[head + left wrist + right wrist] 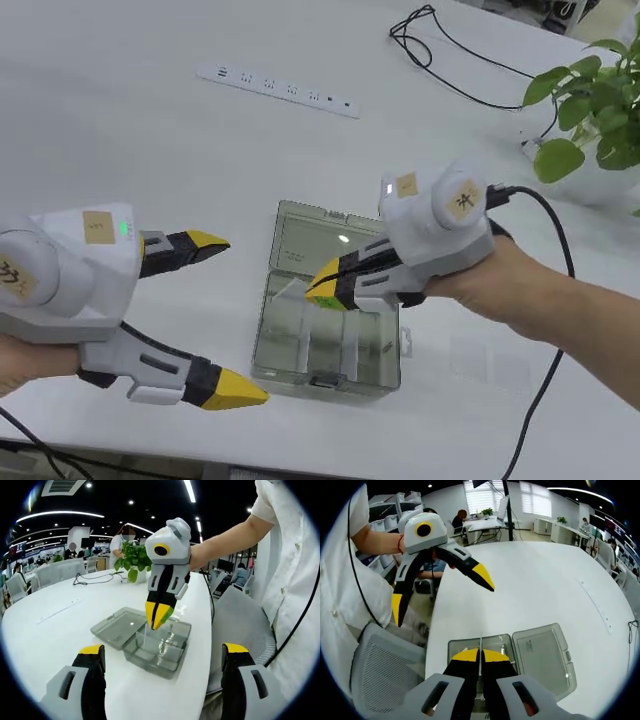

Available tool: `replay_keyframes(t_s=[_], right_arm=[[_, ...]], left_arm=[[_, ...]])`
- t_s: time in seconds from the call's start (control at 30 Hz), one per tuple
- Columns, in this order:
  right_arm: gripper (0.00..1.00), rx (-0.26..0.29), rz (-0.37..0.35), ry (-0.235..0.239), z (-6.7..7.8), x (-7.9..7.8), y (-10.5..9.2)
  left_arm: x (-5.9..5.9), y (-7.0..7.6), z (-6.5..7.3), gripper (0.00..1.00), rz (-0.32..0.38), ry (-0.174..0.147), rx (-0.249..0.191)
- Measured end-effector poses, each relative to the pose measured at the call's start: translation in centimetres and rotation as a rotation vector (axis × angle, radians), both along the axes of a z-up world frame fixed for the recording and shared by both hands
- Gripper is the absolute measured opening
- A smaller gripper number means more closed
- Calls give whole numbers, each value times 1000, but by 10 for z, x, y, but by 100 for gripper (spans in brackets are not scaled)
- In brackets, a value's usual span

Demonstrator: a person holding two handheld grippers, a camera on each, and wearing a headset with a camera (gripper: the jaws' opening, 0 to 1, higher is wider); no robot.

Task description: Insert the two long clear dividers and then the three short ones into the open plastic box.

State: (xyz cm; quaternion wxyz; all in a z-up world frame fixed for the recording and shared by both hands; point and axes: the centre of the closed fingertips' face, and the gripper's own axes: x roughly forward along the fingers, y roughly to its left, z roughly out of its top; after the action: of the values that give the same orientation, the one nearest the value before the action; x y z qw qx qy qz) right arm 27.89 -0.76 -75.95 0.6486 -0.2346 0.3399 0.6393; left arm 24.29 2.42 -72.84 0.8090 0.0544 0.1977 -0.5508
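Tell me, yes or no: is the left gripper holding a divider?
No, the left gripper has its jaws spread wide apart with nothing between them.

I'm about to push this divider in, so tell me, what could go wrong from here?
The clear divider is pinched edge-on in the right gripper; it may tilt and go in crooked. The left gripper is open, apart from the box, which could slide toward the near edge of the table.
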Motion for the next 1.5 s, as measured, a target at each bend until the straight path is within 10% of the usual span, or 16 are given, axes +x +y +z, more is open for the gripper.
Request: replay_keyframes(t_s=[0.9, 1.5], right_arm=[[2, -99, 76, -41, -35, -6, 16], [2, -66, 71, -40, -29, -4, 15]], left_arm=[[-2, -2, -3, 96, -7, 8, -2], [-2, -4, -1, 95, -12, 8, -6]])
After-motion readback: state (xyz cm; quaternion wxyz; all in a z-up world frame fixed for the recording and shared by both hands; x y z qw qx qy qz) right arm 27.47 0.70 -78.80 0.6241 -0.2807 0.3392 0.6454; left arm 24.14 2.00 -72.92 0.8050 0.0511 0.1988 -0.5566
